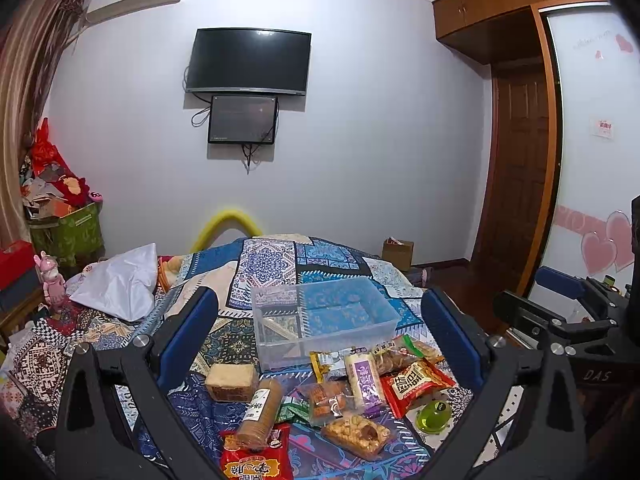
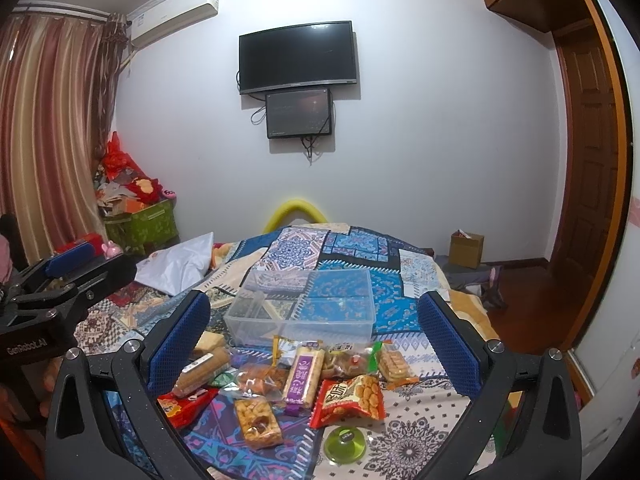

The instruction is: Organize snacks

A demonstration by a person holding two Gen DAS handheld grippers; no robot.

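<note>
Patterned bedspread (image 1: 280,264), one clear bin (image 1: 324,320), two red packets (image 2: 348,400), both hand-held grippers (image 1: 320,344) (image 2: 316,344) spread apart

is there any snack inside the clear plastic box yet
No, the clear plastic box shows only the patterned bedspread through its walls, while the snack pile lies in front of it.
</note>
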